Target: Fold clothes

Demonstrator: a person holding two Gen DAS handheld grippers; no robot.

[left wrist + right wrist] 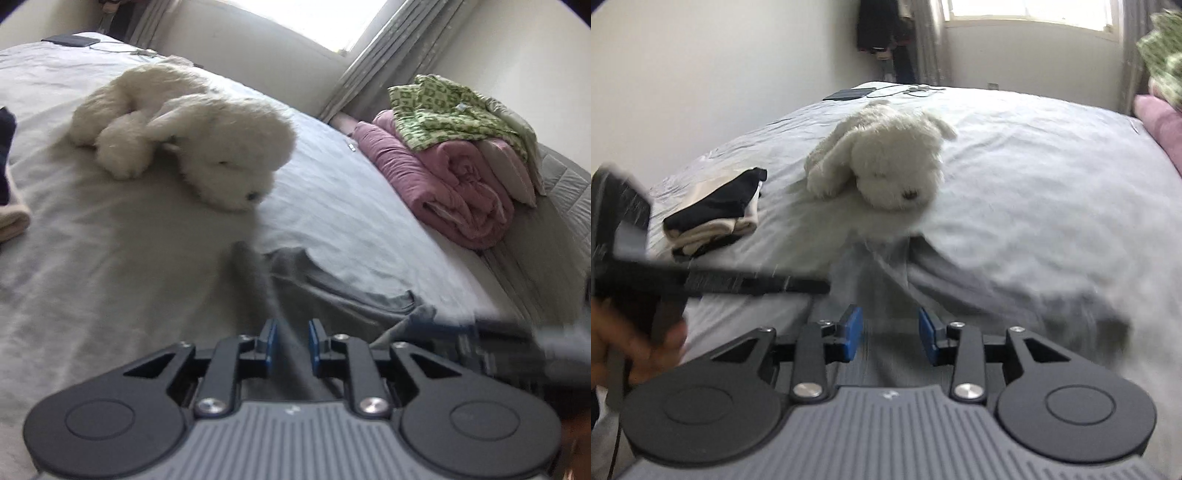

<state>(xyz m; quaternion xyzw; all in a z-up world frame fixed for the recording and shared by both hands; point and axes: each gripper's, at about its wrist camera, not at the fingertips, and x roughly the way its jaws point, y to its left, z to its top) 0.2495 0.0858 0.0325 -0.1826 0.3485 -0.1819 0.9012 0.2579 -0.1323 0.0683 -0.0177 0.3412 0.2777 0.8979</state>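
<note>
A grey garment [332,291] lies spread on the bed near the front edge. My left gripper [291,341] is shut on a ridge of its cloth, which runs up and away between the blue pads [268,338]. In the right wrist view the same grey garment [960,280] is blurred; a band of it passes between the pads of my right gripper [891,334], which stands a little wider and is shut on it. The right gripper [491,334] shows as a blur at the garment's right corner. A hand holds the left gripper [713,284] at the left.
A white plush dog [192,136] [886,166] lies on the bed just beyond the garment. A stack of folded black and cream clothes [716,210] sits at the left. Rolled pink bedding [443,177] with a green patterned cloth [450,107] lies on the right. A dark device [849,94] with cables rests at the far edge.
</note>
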